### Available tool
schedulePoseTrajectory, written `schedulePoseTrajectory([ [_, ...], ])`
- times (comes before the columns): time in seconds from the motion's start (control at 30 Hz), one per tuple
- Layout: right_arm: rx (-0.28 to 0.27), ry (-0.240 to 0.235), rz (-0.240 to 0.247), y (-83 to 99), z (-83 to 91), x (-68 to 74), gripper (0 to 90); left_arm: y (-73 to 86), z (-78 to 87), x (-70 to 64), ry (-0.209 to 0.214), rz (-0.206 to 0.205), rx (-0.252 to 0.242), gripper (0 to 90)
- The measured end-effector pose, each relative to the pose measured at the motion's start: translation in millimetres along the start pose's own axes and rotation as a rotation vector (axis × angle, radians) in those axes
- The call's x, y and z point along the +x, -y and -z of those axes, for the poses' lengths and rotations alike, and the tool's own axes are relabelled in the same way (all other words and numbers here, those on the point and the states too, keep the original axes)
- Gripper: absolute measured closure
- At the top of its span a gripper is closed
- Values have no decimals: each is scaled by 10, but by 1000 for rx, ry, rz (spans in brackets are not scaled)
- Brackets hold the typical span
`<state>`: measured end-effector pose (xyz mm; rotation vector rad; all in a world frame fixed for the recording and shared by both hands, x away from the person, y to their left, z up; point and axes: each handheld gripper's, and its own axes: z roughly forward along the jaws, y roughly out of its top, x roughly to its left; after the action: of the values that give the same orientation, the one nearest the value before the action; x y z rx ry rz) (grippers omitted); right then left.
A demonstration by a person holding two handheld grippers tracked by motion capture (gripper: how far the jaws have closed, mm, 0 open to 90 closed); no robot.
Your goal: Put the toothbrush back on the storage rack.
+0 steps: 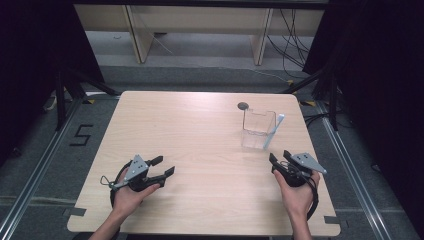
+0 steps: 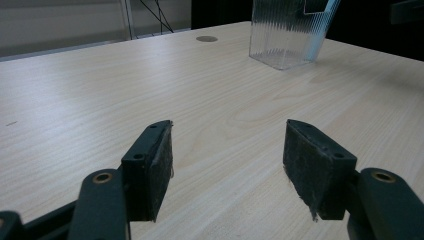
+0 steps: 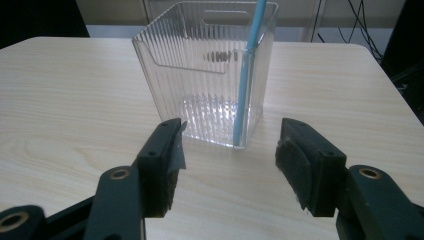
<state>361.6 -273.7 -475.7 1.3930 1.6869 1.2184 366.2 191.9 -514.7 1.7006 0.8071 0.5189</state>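
Note:
A clear ribbed plastic box [image 1: 257,129] stands upright on the right half of the wooden table [image 1: 200,150]. A light blue stick-like item [image 1: 274,131] leans inside it against the right corner, its top sticking out. In the right gripper view the box [image 3: 210,75] with the blue stick [image 3: 246,75] stands just beyond my open jaws. My right gripper [image 1: 281,159] rests near the table's front right, a short way in front of the box, nothing between its jaws. My left gripper [image 1: 164,167] is open at the front left, far from the box [image 2: 290,30].
A small round grey grommet [image 1: 243,105] is set in the tabletop behind the box. Beyond the table are wooden furniture legs [image 1: 137,35] and cables [image 1: 292,45] on the floor. Black stands [image 1: 65,90] flank the table's far corners.

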Motion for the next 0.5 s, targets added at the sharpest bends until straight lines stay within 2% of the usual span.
schedulePoseTrajectory([
  [0.03, -6, 7, 17, 42, 21, -10, 439, 1, 1, 2, -1, 1, 0, 363],
  [0.07, 14, -8, 1, 53, 39, 1, 439, 1, 2, 2, -1, 1, 0, 362],
  [0.13, 29, 8, -30, 96, 83, 32, 439, 5, -6, 6, 5, 3, -13, 362],
  [0.17, 8, 0, 3, 119, 74, 10, 439, 6, -6, 7, 5, 3, -13, 362],
  [0.2, 23, 10, -15, 137, 104, 25, 439, 6, -6, 8, 4, 2, -13, 362],
  [0.23, 17, 0, -1, 153, 115, 9, 439, 5, -3, 7, 2, 2, -9, 362],
  [0.3, 6, 4, -22, 193, 141, 32, 440, 3, 4, 5, -3, -1, 0, 362],
  [0.4, 20, 1, -3, 239, 178, 29, 441, 7, 2, 6, -4, 0, 0, 363],
  [0.43, 20, 3, -22, 254, 195, 45, 441, 7, 2, 6, -4, 0, 0, 362],
  [0.47, 4, 4, -9, 268, 195, 38, 442, 6, 3, 7, -5, 0, -1, 362],
  [0.5, -5, -2, -34, 286, 200, 52, 443, 6, 4, 8, -5, 0, -2, 362],
])
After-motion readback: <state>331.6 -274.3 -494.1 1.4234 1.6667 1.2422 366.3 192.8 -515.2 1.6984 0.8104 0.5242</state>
